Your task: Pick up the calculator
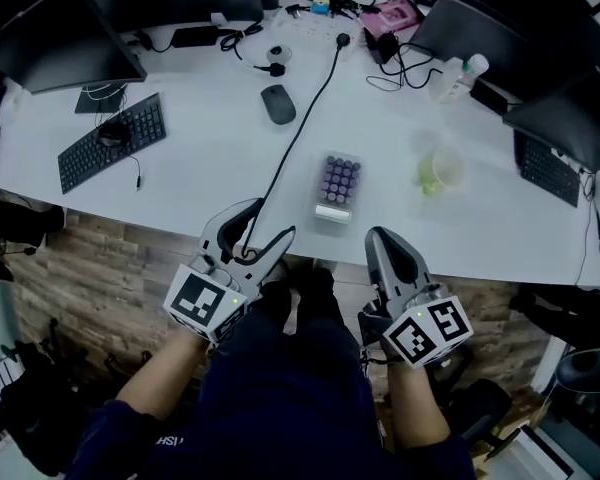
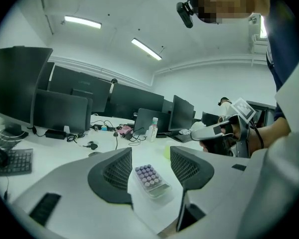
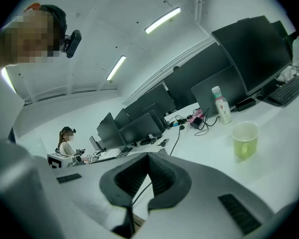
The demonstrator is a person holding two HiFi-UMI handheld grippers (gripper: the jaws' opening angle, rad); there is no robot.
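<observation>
A calculator (image 1: 337,189) with purple keys lies flat near the front edge of a white table (image 1: 210,168), just right of a black cable (image 1: 298,138). The left tongs (image 1: 262,226) hover at the table's edge, spread and empty. The right tongs (image 1: 382,238), pressed together, hold nothing. A green-tinted cup (image 1: 440,171) stands nearby.

Smooth matt white table (image 1: 210,178), upper half of head view. Rough wood-grain floor planks (image 1: 100,268) at lower left. Glossy clear plastic around calculator (image 1: 337,188), mid-frame. Translucent green plastic cup (image 1: 440,171). Matt grey plastic left claw (image 2: 150,157), ribbed dark pads (image 2: 118,171).
</observation>
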